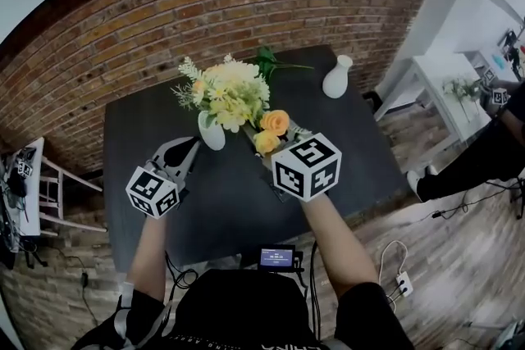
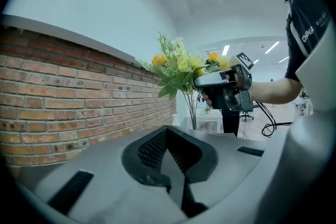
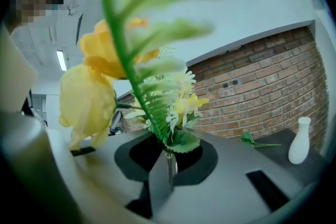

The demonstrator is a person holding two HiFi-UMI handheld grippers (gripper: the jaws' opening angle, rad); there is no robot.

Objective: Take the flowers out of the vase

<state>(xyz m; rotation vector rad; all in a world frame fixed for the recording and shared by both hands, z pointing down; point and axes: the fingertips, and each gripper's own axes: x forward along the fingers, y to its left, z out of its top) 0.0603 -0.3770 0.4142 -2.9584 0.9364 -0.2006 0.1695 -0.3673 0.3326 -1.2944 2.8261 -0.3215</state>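
Observation:
A white vase [image 1: 211,135] stands on the dark table [image 1: 238,209] and holds a bouquet of yellow and white flowers [image 1: 228,94]. My right gripper [image 1: 261,147] is shut on the stem [image 3: 169,162] of a sprig with two yellow roses [image 1: 272,127] and a fern leaf [image 3: 142,86], held just right of the vase. The rose [image 3: 86,102] hangs large in the right gripper view. My left gripper [image 1: 194,145] is shut and empty, its tip close to the vase's left side. In the left gripper view the shut gripper [image 2: 169,157] faces the bouquet [image 2: 176,68] and the right gripper [image 2: 226,91].
A second, empty white vase [image 1: 337,76] stands at the table's far right, and a green sprig [image 1: 272,59] lies at the far edge by the brick wall [image 1: 164,20]. A white table [image 1: 447,86] and another person [image 1: 492,143] are off to the right.

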